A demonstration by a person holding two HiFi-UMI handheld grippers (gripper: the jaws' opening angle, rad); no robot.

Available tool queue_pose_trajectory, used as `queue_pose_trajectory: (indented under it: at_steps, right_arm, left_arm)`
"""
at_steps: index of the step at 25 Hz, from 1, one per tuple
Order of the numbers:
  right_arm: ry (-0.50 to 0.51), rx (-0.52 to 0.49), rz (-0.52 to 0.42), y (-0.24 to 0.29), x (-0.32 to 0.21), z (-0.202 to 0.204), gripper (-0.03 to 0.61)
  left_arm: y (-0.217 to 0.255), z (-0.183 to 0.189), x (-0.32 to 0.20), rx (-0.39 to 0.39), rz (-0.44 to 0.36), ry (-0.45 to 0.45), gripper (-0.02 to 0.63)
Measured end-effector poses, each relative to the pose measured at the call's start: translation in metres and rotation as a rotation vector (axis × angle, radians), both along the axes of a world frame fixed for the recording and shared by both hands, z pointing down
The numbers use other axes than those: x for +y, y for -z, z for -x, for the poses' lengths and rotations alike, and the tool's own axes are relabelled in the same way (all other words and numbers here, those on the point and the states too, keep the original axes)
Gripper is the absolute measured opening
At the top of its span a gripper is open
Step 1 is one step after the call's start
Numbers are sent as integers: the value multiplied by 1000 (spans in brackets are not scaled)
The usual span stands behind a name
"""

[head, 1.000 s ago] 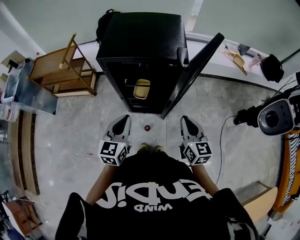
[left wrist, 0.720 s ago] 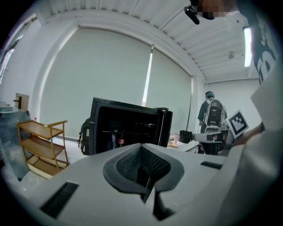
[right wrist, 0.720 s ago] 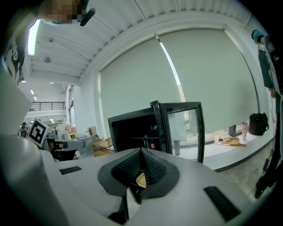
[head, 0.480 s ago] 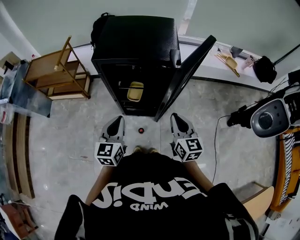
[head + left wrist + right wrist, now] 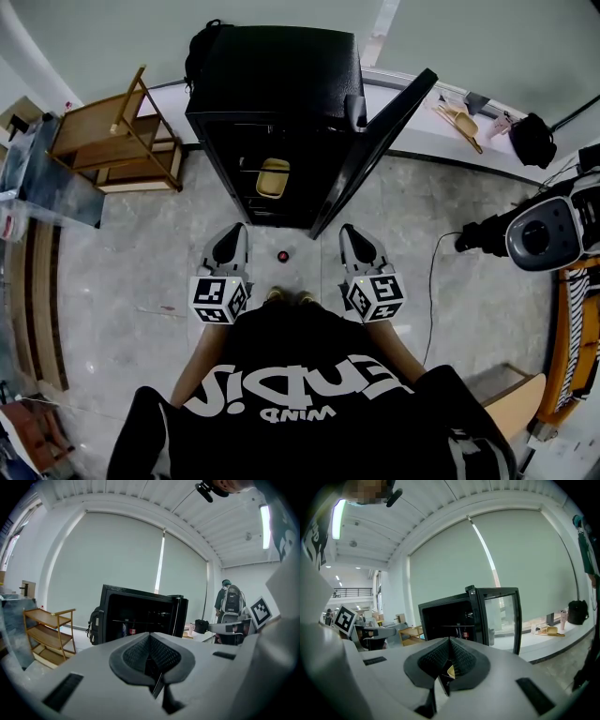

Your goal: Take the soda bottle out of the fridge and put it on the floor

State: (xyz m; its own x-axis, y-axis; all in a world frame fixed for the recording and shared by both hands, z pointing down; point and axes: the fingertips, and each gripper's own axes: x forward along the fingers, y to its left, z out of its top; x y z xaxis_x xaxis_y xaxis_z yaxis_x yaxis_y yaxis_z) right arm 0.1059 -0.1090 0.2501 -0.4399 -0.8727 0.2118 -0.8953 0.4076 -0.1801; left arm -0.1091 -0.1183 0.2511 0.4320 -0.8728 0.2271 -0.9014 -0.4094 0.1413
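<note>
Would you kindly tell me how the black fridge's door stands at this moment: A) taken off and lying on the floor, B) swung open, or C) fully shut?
B: in the head view the fridge door angles outward from the fridge, leaving its front uncovered.

black shirt (image 5: 309,441), white "WIND" print, upside down

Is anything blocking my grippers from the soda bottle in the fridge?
Nothing visible does. The fridge door is swung open to the right, so the red-labelled bottle inside is exposed. Only a small red thing sits on the floor before the fridge.
</note>
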Motion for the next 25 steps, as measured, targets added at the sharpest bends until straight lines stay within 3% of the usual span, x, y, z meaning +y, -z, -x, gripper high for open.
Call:
queue_pose_trajectory:
  at_steps: [25]
  right_arm:
    - [-14,13,9,-6,0,-13,23]
  left_arm:
    - [-13,-14,4,21,49,-17,8]
